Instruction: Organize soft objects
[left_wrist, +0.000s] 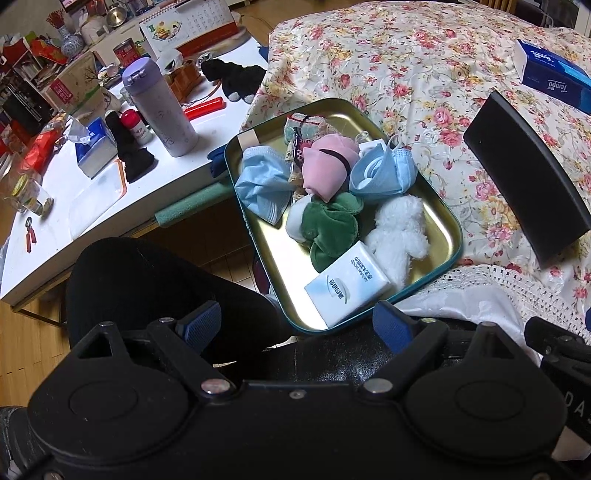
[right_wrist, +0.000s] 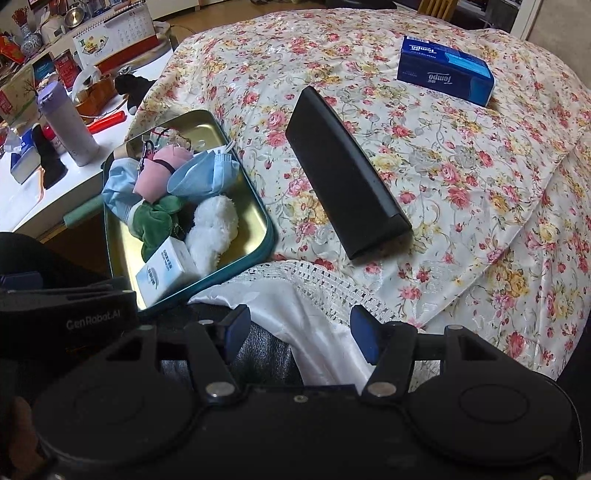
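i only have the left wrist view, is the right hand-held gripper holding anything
Observer: No. The right hand-held gripper has its jaws apart with nothing between them, over the white satin cloth.
Operator: blue tissue box is cut off at my edge, where does it sit
Observer: The blue tissue box lies flat on the floral bedspread, beyond the black case and apart from it.
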